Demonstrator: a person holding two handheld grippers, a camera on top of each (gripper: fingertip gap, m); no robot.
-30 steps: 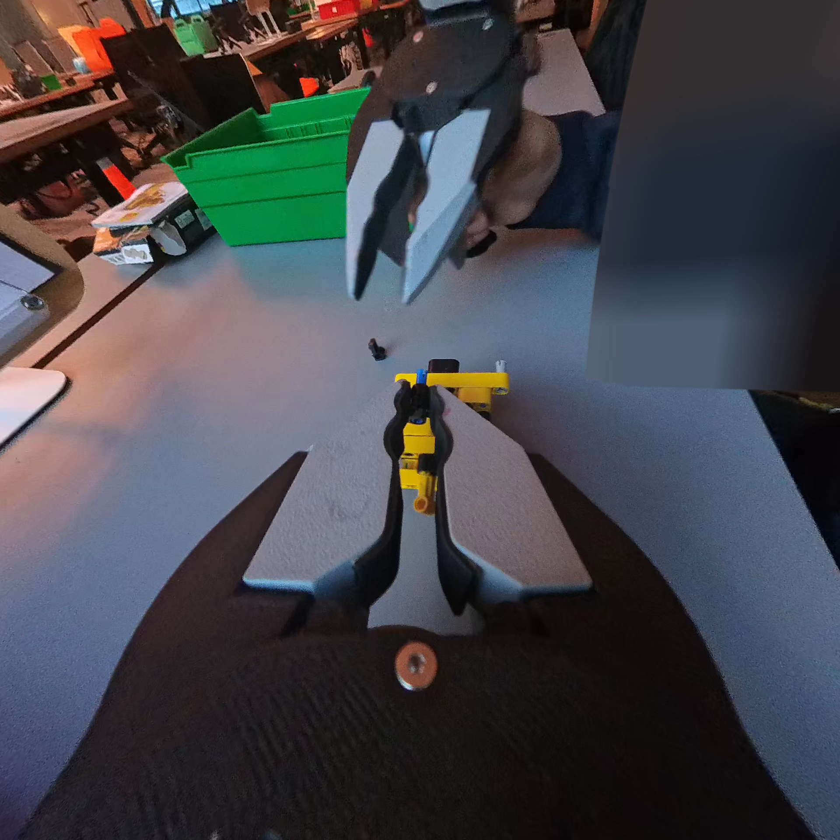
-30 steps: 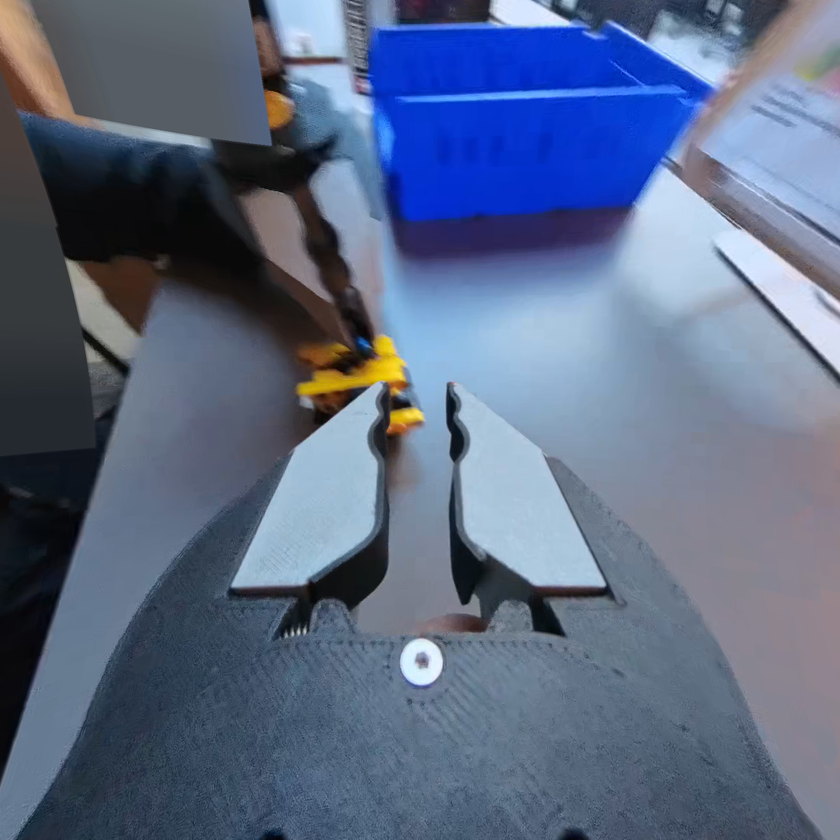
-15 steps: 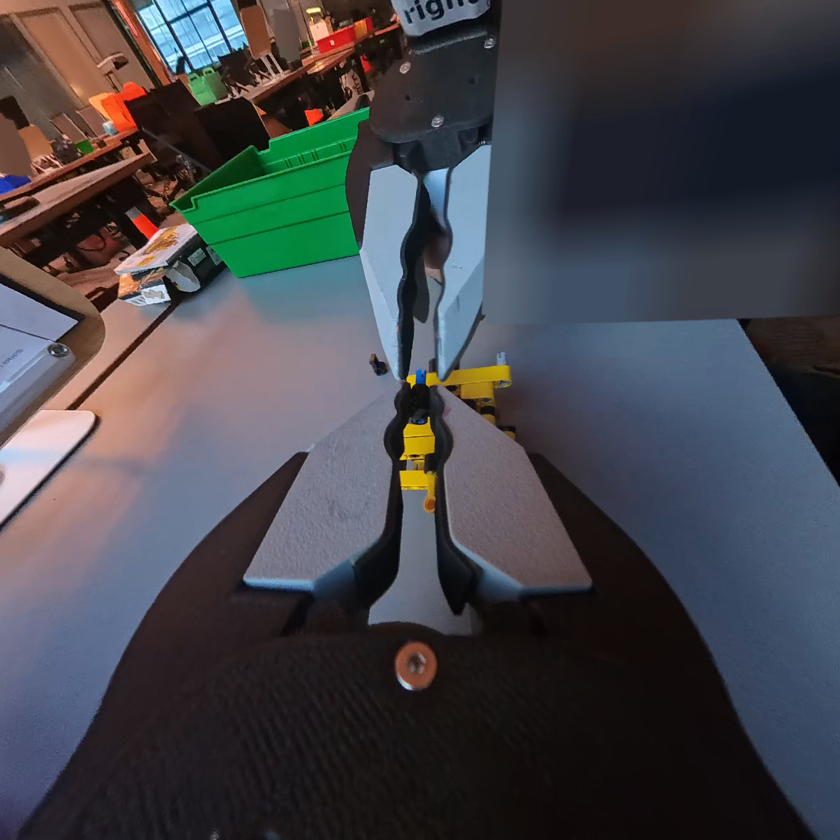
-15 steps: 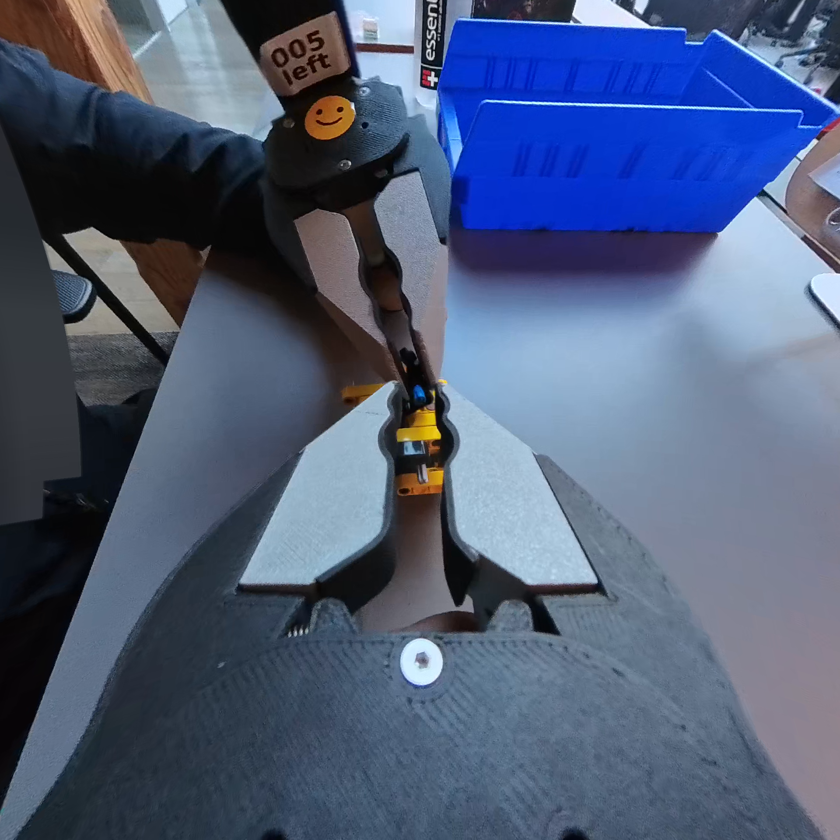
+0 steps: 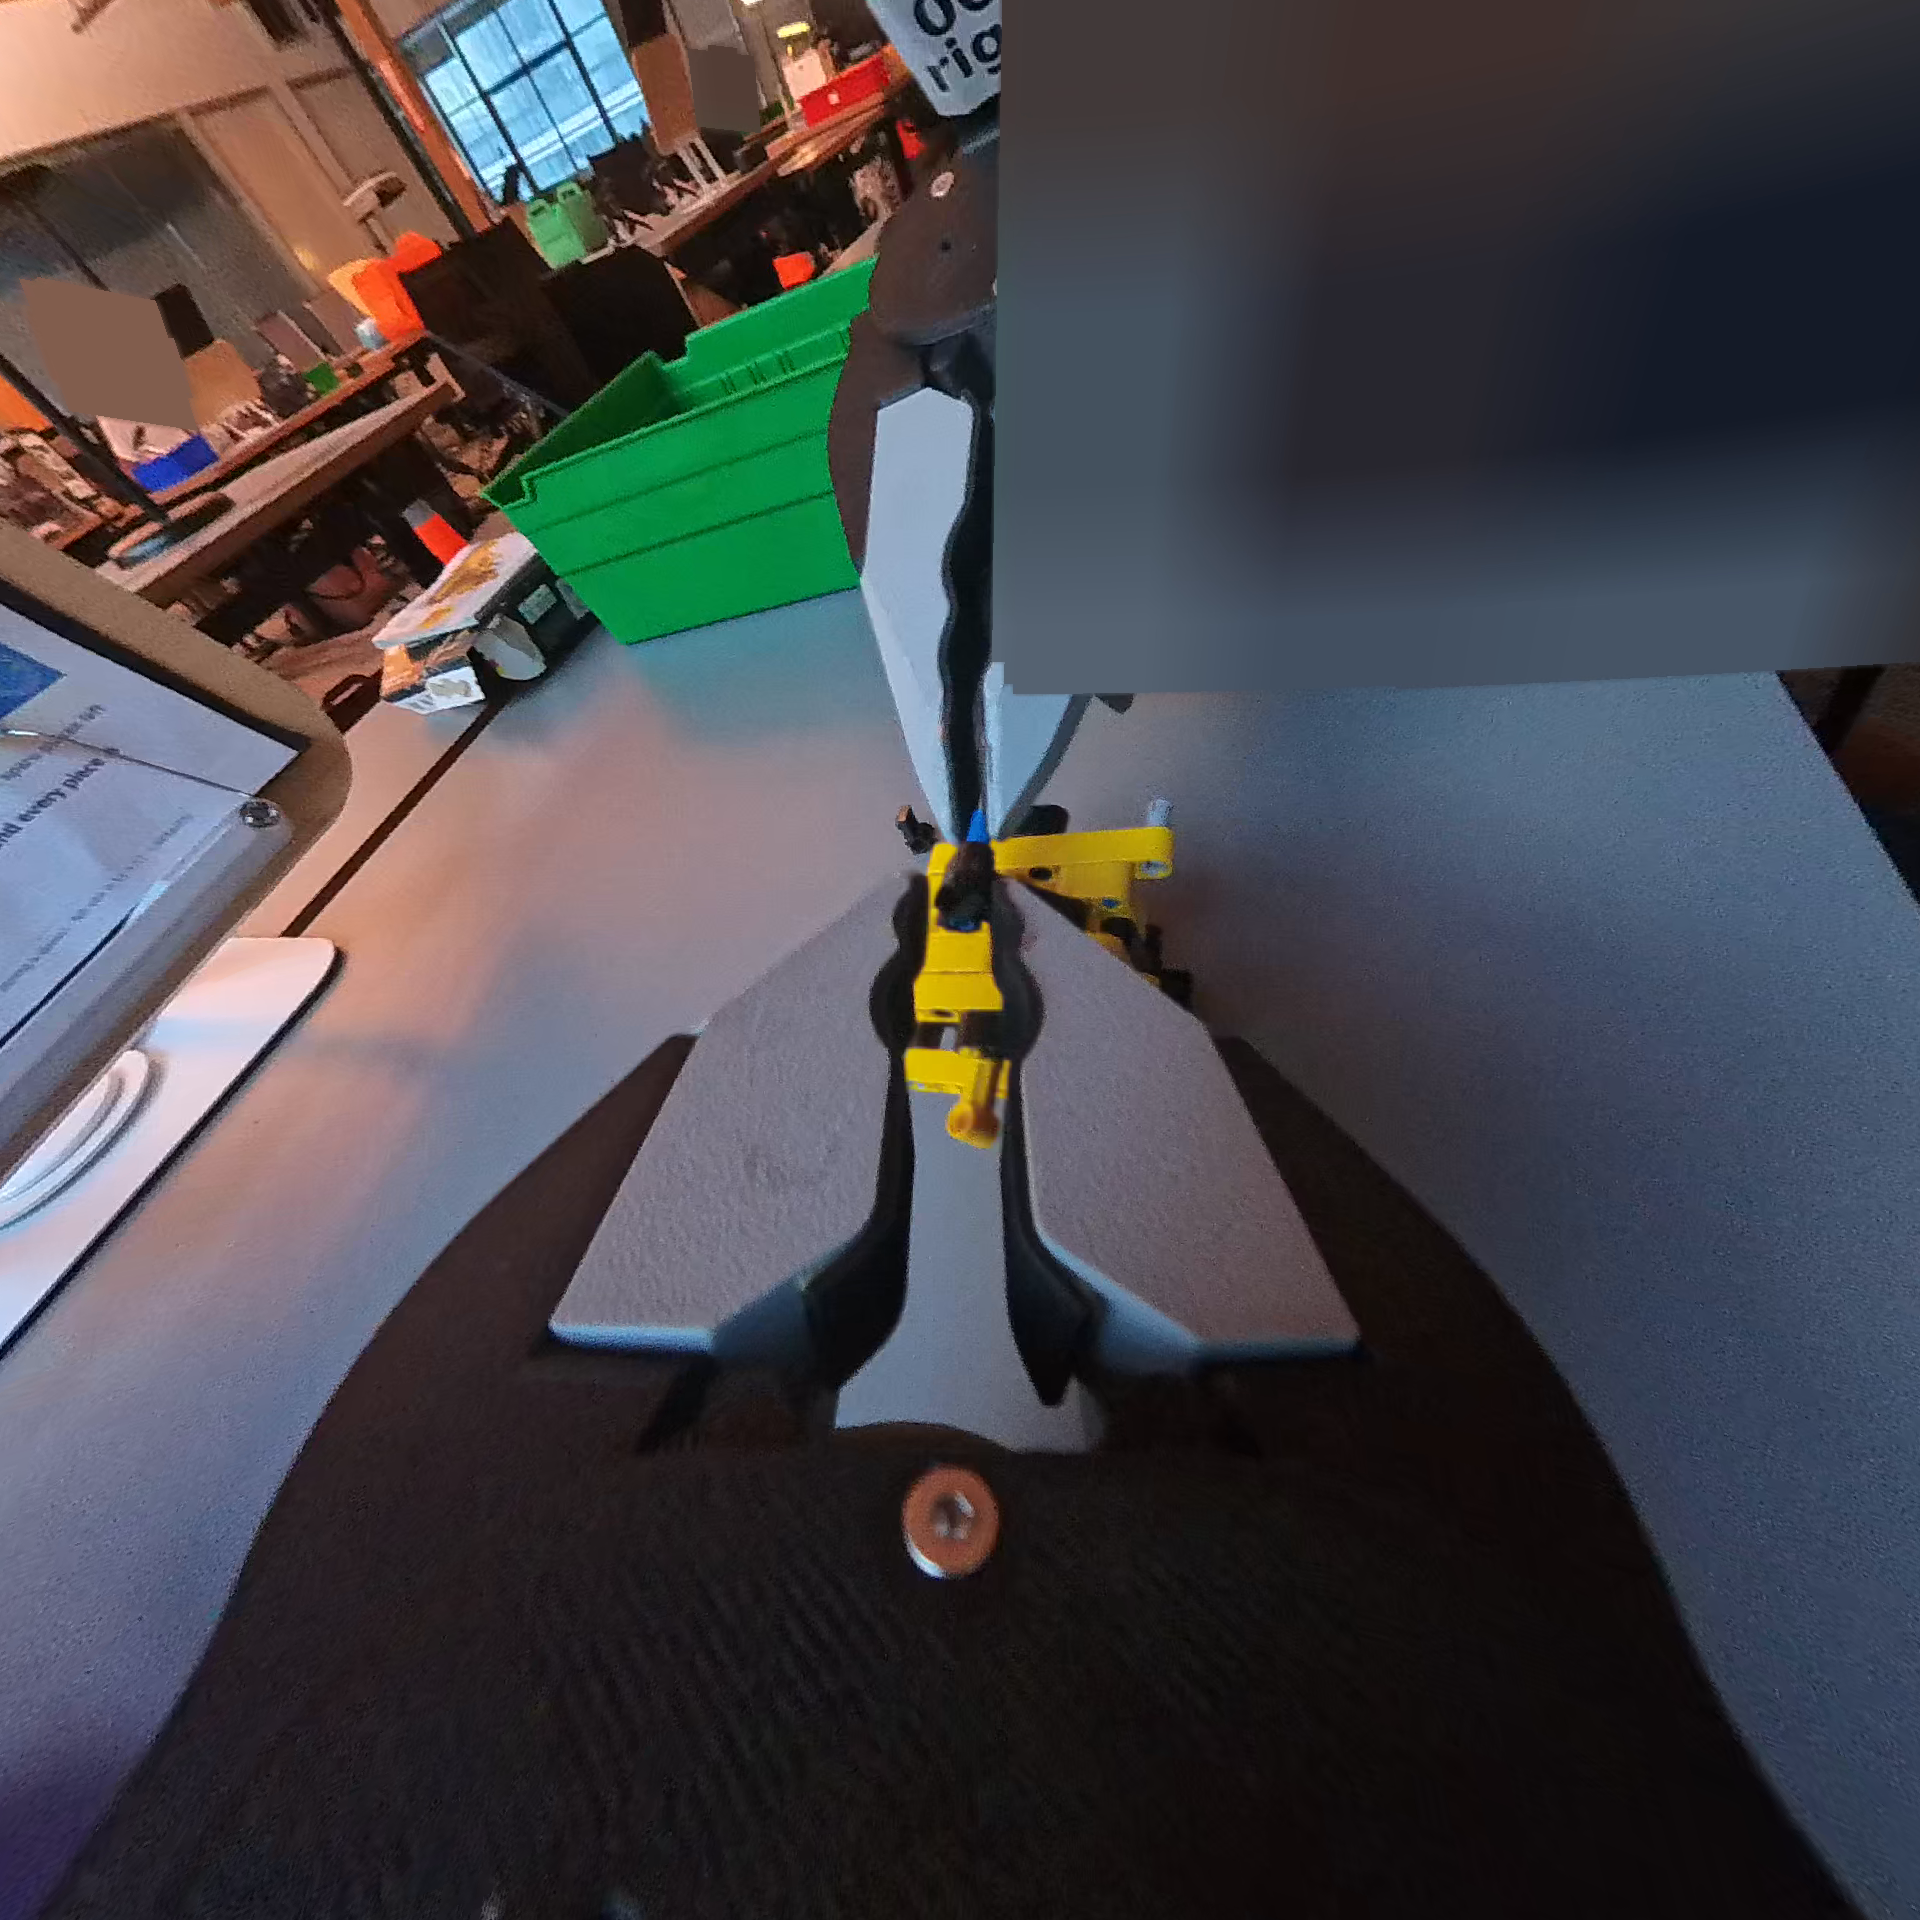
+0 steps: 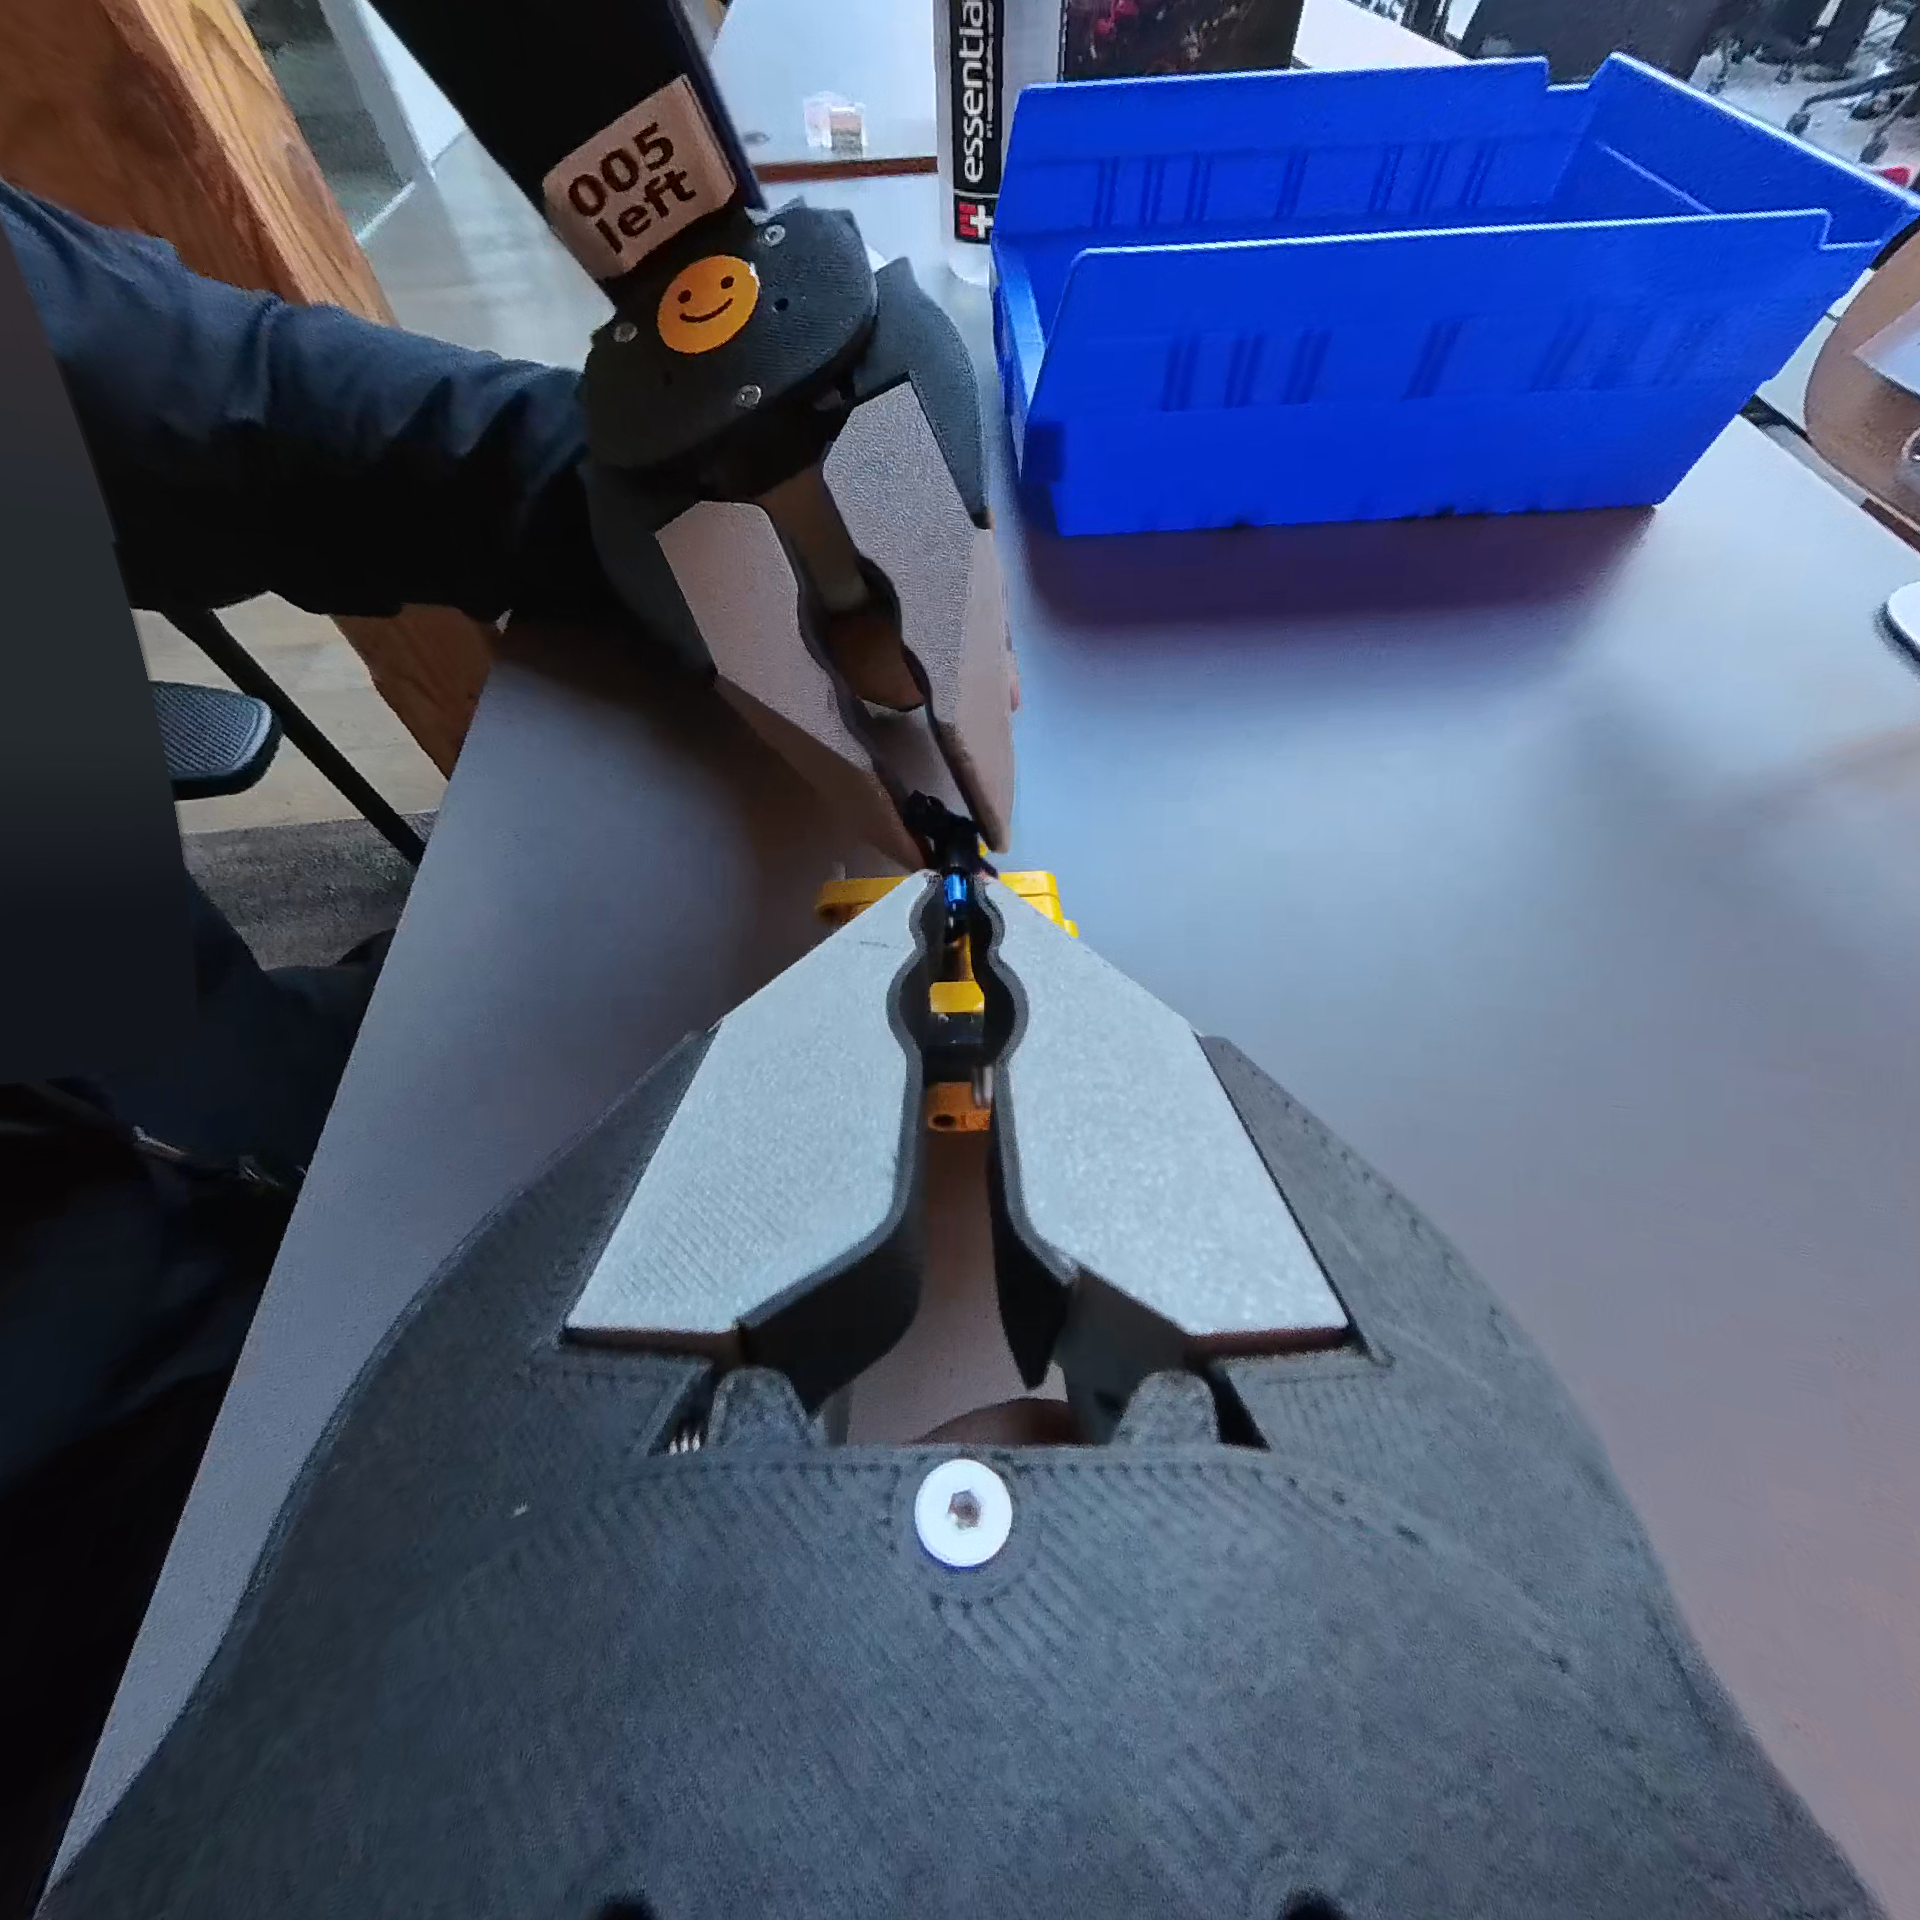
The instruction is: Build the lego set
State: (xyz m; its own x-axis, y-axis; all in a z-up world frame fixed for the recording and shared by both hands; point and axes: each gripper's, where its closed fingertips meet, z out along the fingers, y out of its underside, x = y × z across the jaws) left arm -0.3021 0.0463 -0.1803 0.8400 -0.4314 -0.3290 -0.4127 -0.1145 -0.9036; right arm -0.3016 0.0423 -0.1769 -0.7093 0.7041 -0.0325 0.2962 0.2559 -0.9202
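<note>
A small yellow lego assembly (image 5: pixel 956 971) with a blue pin (image 5: pixel 977 828) at its far end is clamped in my left gripper (image 5: pixel 961 894), just above the grey table (image 5: pixel 1507 987). A yellow beam (image 5: pixel 1081 857) with a white pin sticks out to the right. My right gripper (image 5: pixel 971 821) comes down from above, its tips meeting the left tips. In the right wrist view my right gripper (image 6: pixel 958 891) is shut on the blue pin (image 6: pixel 954 896) of the assembly (image 6: pixel 956 997), with the left gripper (image 6: pixel 951 831) opposite. A tiny black piece (image 5: pixel 912 828) lies on the table behind.
A green bin (image 5: pixel 707 488) stands at the far left of the table, with a small printed box (image 5: pixel 468 623) beside it. A monitor on a stand (image 5: pixel 104 831) is at the left. A blue bin (image 6: pixel 1403 343) and a bottle (image 6: pixel 971 125) stand at the opposite end. A person's dark sleeve (image 6: pixel 312 447) reaches in. Only a small space, under 4 cm, lies between the two pairs of fingers.
My right gripper came down from above the table and closed on the blue pin end of the assembly. My left gripper kept hold of the assembly and barely moved.
</note>
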